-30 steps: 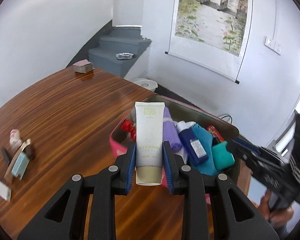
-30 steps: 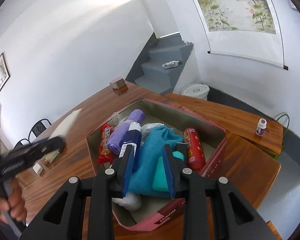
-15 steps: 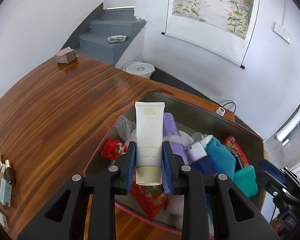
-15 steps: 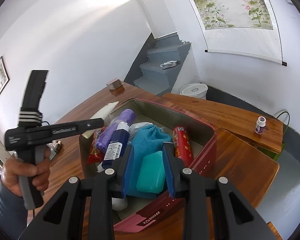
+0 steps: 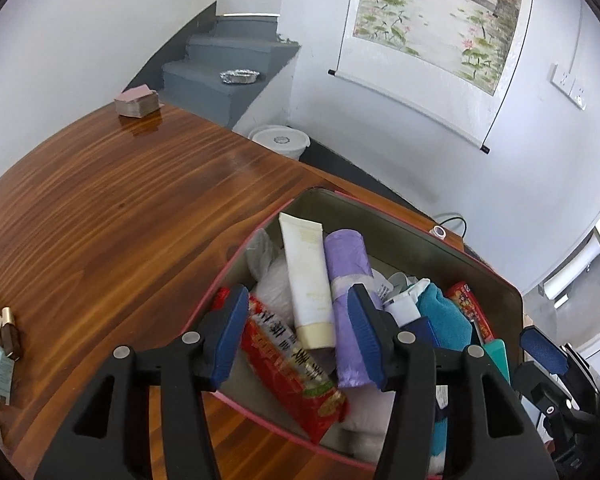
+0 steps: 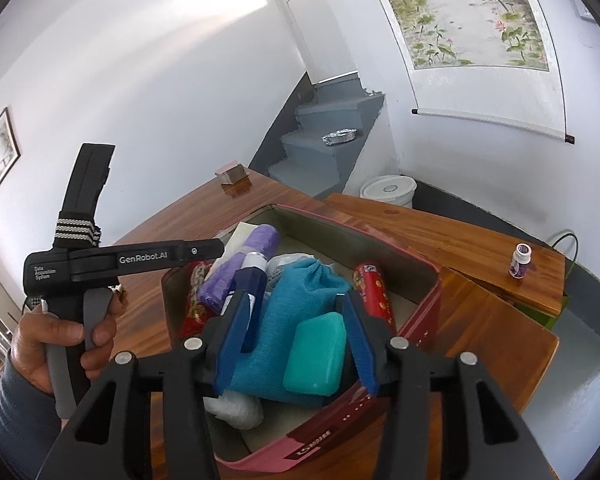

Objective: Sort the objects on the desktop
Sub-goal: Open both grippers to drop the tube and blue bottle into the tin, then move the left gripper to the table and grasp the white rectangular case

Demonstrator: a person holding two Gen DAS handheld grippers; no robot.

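Note:
A red tin box [image 5: 384, 206] stands on the wooden table, filled with several items. My left gripper [image 5: 296, 332] hovers over it, and its jaws are opening. Between and beyond its pads, touching neither, a white cream tube [image 5: 306, 276] lies in the box beside a purple roll [image 5: 348, 276] and a red snack pack [image 5: 288, 352]. My right gripper [image 6: 296, 340] is also opening above the box [image 6: 428, 268]. A teal soap case [image 6: 316, 356] rests on a blue towel [image 6: 296, 292] between its pads, free of both.
Several small cosmetics [image 5: 4, 344] lie at the table's left edge. A brown card stack [image 5: 136, 100] sits at the far end. A white bucket [image 5: 280, 140] stands on the floor by grey stairs. A small bottle [image 6: 520, 260] stands on the side board. A hand [image 6: 60, 336] holds the left gripper.
My left gripper came over the box and let go of the white tube, which now lies inside. My right gripper opened and the teal case rests on the towel.

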